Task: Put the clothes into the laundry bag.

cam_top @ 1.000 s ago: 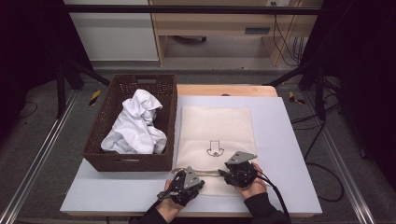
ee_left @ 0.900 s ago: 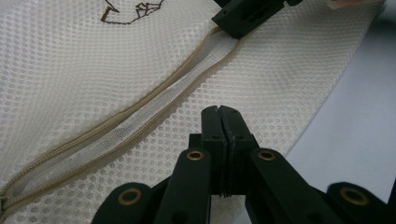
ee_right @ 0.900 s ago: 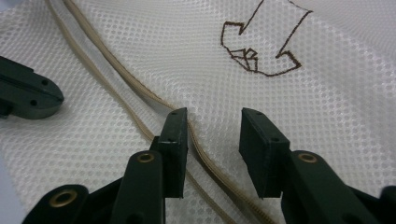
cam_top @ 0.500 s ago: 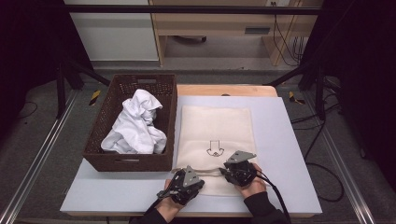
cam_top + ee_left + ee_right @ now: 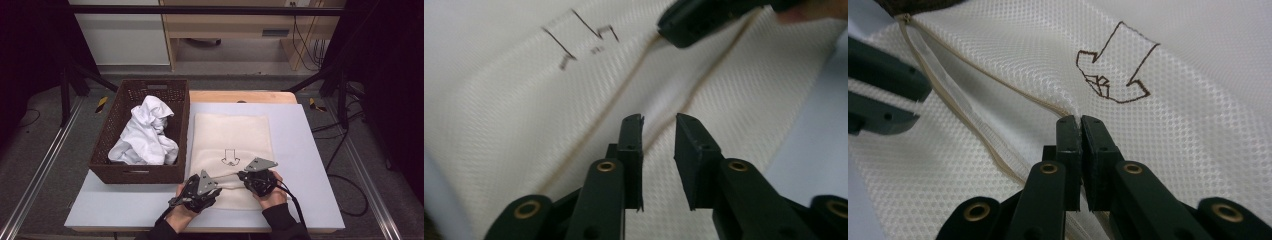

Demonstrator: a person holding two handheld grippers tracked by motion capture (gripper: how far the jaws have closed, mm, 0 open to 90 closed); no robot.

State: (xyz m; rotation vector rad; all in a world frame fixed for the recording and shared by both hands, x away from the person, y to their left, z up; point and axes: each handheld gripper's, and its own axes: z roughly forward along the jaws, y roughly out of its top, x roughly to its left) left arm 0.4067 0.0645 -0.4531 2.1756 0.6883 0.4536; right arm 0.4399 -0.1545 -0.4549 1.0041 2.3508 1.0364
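**Bag mouth half opened, one grip set**

The mesh bag (image 5: 231, 145) lies flat at centre frame on the worktop (image 5: 310, 165), its zipped mouth at the lower edge, beside the basket (image 5: 125, 172) of white cloth (image 5: 145, 132). The right tongs (image 5: 1080, 122) have just been closing and now pinch the upper mesh layer by the zip. The left tongs (image 5: 659, 125) have just been opening; they stand narrowly apart over the zip line, gripping nothing.

Risk, as I judge it: the right pinch is shallow, so lifting could slip it free, or catch both layers and keep the mouth shut.

The right gripper view shows the arrow mark (image 5: 1113, 70) and the pinched fold; the high view shows the basket instead.
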